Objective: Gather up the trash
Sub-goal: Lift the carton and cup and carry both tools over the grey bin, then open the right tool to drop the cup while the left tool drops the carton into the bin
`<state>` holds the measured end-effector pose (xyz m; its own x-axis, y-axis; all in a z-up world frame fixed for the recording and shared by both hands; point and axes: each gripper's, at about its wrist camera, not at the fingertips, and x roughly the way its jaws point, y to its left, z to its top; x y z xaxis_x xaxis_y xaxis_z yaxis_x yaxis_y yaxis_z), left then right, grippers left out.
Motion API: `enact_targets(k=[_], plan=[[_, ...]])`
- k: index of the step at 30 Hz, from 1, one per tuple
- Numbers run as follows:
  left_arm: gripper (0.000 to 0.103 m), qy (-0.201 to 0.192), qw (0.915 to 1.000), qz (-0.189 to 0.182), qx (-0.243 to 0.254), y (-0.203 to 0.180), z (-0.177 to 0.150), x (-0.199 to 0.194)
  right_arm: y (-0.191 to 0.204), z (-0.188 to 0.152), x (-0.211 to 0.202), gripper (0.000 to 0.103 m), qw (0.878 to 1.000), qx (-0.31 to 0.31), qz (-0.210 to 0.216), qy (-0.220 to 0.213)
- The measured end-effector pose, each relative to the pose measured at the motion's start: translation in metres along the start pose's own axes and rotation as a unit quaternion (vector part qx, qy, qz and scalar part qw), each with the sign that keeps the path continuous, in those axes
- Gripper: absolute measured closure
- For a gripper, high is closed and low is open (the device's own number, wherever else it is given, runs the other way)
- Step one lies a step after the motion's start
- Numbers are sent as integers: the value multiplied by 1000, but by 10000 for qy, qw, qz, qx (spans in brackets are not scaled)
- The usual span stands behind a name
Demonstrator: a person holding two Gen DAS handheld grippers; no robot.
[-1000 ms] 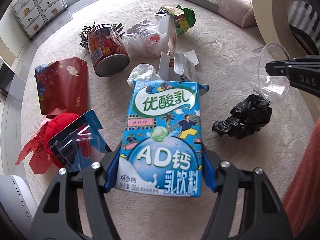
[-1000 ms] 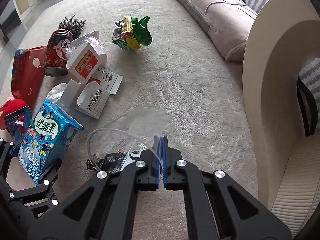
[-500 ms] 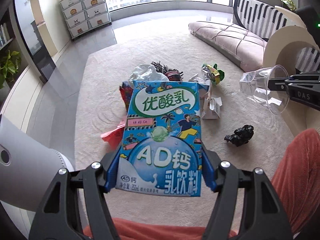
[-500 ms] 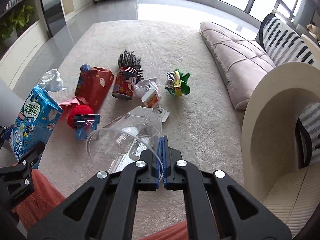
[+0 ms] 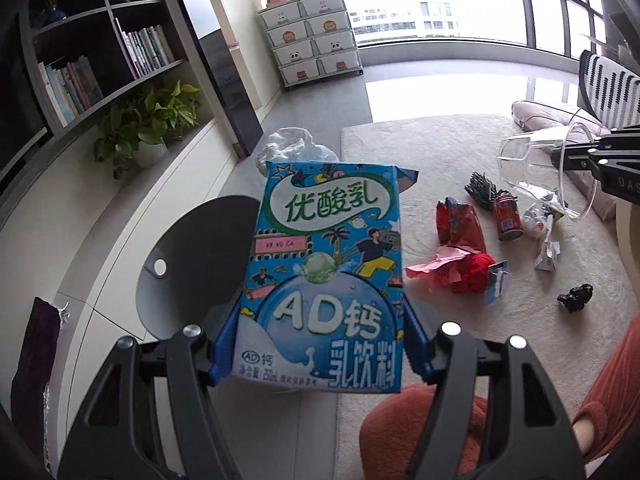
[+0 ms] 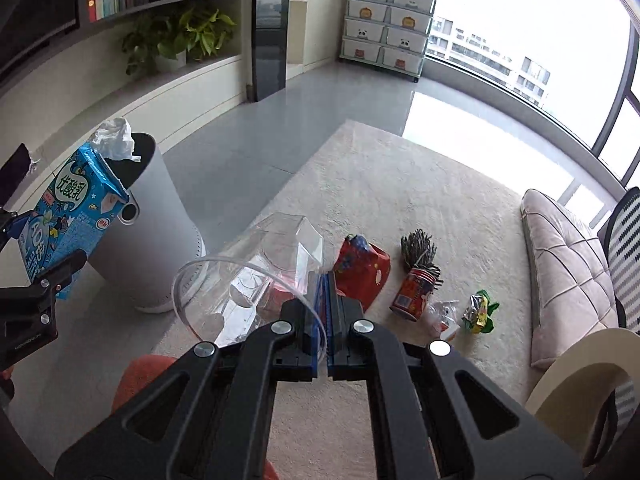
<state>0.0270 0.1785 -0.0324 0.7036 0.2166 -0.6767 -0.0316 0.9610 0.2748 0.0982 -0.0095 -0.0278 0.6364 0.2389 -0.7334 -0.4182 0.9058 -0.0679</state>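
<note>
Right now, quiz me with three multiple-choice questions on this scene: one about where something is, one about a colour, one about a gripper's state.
1. Where is the trash bin?
A. on the sofa
B. on the grey floor beside the rug
C. on the bookshelf

2. What is the main colour of the milk carton?
A. blue
B. yellow
C. black

3. What is the right gripper doing?
A. hanging open and empty
B. shut on a red can
C. shut on the clear plastic cup

Answers:
1 B, the bin stands off the rug's edge.
2 A, its printed faces are mostly blue.
3 C, the cup's rim sits pinched between the closed fingers.
</note>
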Motion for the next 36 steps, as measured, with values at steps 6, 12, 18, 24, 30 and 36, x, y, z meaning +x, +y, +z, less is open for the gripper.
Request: enact_targets(k=[6, 12, 18, 24, 30, 36], plan=[[36, -5, 9971, 644, -414, 74, -2, -9, 69, 57, -5, 101, 9956, -615, 582, -390], [36, 47, 9909, 1060, -824, 132, -9, -13, 141, 104, 9, 101, 9864, -1128, 1056, -554], [36, 259, 9848, 1237, -1195, 172, -28, -9, 214, 126, 41, 101, 9774, -1612, 1344, -259], [36, 403, 9819, 1311, -1304, 191, -39, -4, 253, 120, 73, 99, 9725, -1893, 1340, 196], [36, 432, 9831, 1242, -1276, 190, -39, 4, 256, 119, 95, 87, 9712, -1911, 1305, 572], [36, 426, 9848, 1125, -1254, 188, -33, 15, 247, 122, 93, 59, 9733, -1817, 1300, 528]])
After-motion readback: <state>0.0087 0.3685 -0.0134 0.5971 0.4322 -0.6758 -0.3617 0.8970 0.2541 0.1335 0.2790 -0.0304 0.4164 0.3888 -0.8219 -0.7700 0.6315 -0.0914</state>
